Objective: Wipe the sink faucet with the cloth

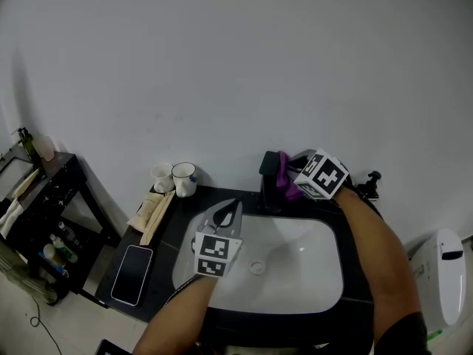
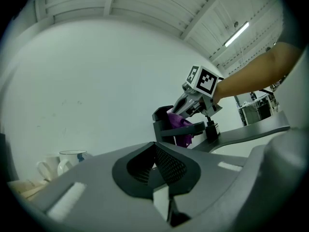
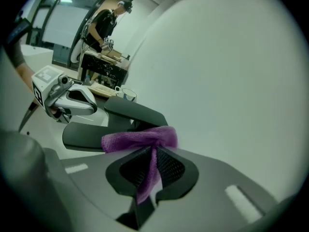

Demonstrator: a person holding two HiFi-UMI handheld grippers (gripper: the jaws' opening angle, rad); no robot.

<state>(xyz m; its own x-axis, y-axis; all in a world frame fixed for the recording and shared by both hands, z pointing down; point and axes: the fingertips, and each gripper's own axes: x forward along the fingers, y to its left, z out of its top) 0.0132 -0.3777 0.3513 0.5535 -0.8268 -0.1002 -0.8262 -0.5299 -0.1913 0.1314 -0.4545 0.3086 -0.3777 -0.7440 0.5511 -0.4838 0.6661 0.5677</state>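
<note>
A black faucet (image 1: 270, 170) stands at the back rim of the white sink (image 1: 310, 272). My right gripper (image 1: 290, 177) is shut on a purple cloth (image 1: 287, 183) and holds it against the faucet. In the right gripper view the purple cloth (image 3: 140, 140) is pinched between the jaws and lies against the faucet's spout (image 3: 87, 135) and handle (image 3: 137, 112). My left gripper (image 1: 225, 214) hovers over the sink's left rim, shut and holding nothing. From the left gripper view, the faucet (image 2: 166, 127), the cloth (image 2: 181, 129) and the right gripper (image 2: 186, 106) show ahead.
Two white mugs (image 1: 177, 177) and a folded paper packet (image 1: 154, 211) sit on the dark counter's (image 1: 171, 220) left. A phone (image 1: 132, 274) lies at the front left. A black shelf (image 1: 41, 220) stands further left, a white bin (image 1: 443, 272) at right. A small black fixture (image 1: 371, 180) sits right of the faucet.
</note>
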